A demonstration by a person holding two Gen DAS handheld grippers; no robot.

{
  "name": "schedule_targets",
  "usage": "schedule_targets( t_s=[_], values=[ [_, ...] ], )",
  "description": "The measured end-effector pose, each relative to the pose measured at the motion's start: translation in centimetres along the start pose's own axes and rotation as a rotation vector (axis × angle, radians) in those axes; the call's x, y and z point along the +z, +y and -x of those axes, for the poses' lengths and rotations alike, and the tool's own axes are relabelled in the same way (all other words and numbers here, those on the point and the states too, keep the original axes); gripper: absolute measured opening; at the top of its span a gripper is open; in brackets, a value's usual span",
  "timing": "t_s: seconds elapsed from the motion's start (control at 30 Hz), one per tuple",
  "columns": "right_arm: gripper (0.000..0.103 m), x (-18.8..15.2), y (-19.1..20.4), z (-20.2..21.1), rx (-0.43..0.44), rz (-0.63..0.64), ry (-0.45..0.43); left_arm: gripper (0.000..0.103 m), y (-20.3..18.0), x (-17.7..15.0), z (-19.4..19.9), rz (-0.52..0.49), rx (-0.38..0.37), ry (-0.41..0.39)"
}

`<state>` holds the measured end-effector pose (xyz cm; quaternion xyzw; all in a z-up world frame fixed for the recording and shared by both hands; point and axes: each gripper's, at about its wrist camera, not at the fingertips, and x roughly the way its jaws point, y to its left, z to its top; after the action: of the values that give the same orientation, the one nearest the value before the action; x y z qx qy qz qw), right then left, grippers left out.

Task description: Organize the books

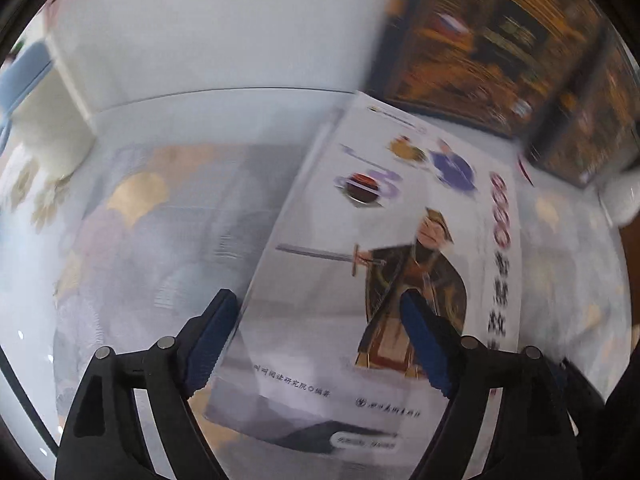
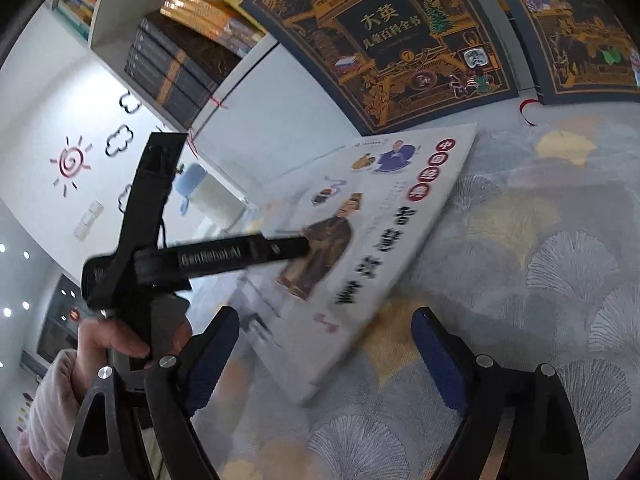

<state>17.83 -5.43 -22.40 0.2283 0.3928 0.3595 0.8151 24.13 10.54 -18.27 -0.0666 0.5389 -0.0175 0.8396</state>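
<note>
A white picture book (image 2: 360, 232) with a robed swordsman on its cover lies flat on the ginkgo-leaf tablecloth (image 2: 540, 280). At its 12 o'clock lies a dark encyclopedia volume (image 2: 400, 44) titled 大英儿童百科全书, numbered 7; a second volume (image 2: 580, 28) lies at 2 o'clock. The left gripper (image 1: 320, 340) stands wide open over the book's near end, gripping nothing. The right gripper (image 2: 326, 356) is wide open, empty, above the cloth.

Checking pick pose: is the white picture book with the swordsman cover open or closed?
Closed. The white picture book with the swordsman cover lies flat, front cover up, on the patterned tablecloth; no inside pages show.
</note>
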Motion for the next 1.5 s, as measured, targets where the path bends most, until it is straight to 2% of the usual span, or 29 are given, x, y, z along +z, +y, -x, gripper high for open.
schedule_targets(
  t_s=[0.07, 0.13, 0.3, 0.37, 0.47, 0.63, 0.73, 0.8, 0.93, 1.07, 1.17, 1.23, 1.3, 1.4, 1.43, 1.5],
  values=[
    [0.086, 0.3, -0.8, 0.5, 0.048, -0.039, -0.015, 0.081, -1.1, -0.3, 0.1, -0.022, -0.026, 0.022],
    [0.086, 0.5, -1.4, 1.0, 0.057, -0.054, -0.013, 0.080, -1.9, -0.6, 0.3, -0.030, -0.024, 0.032],
    [0.087, 1.1, -1.0, 1.3, 0.020, 0.030, 0.116, 0.080, -3.2, -2.1, 0.8, -0.034, -0.027, 0.044],
    [0.087, 1.1, -0.9, 1.5, 0.005, 0.054, 0.187, 0.080, -4.0, -3.6, 1.5, -0.043, -0.019, 0.041],
    [0.087, 0.4, -0.9, 2.8, 0.022, 0.067, 0.235, 0.080, -4.7, -6.0, 2.3, -0.034, -0.032, 0.063],
    [0.087, -2.2, 0.0, 5.8, -0.034, 0.115, 0.316, 0.080, -7.2, -9.6, 4.4, -0.081, -0.029, 0.101],
    [0.087, -4.7, 1.2, 8.1, -0.128, 0.181, 0.356, 0.081, -9.4, -12.4, 5.5, -0.110, -0.008, 0.130],
    [0.090, -5.8, 1.8, 9.7, -0.165, 0.215, 0.346, 0.081, -11.4, -14.1, 5.5, -0.143, -0.008, 0.149],
    [0.090, -7.6, 2.3, 11.8, -0.193, 0.242, 0.352, 0.081, -12.5, -16.1, 6.2, -0.154, -0.021, 0.143],
    [0.091, -9.7, 3.4, 13.4, -0.260, 0.310, 0.371, 0.081, -13.2, -18.7, 7.7, -0.170, -0.065, 0.161],
    [0.090, -11.9, 4.4, 15.2, -0.255, 0.376, 0.445, 0.081, -13.8, -21.2, 9.8, -0.237, -0.111, 0.157],
    [0.090, -12.8, 4.7, 16.9, -0.194, 0.424, 0.466, 0.081, -13.4, -22.3, 11.0, -0.233, -0.132, 0.142],
    [0.090, -11.9, 3.4, 18.1, -0.173, 0.382, 0.416, 0.081, -12.5, -22.2, 11.1, -0.185, -0.151, 0.117],
    [0.090, -10.2, 0.7, 18.2, -0.149, 0.235, 0.356, 0.081, -11.4, -21.6, 10.1, -0.129, -0.210, 0.123],
    [0.090, -9.7, 0.0, 17.6, -0.128, 0.192, 0.343, 0.081, -11.5, -21.5, 9.6, -0.124, -0.200, 0.124],
    [0.090, -9.2, -1.4, 16.2, -0.143, 0.129, 0.338, 0.081, -11.9, -21.7, 9.4, -0.141, -0.161, 0.106]
  ],
)
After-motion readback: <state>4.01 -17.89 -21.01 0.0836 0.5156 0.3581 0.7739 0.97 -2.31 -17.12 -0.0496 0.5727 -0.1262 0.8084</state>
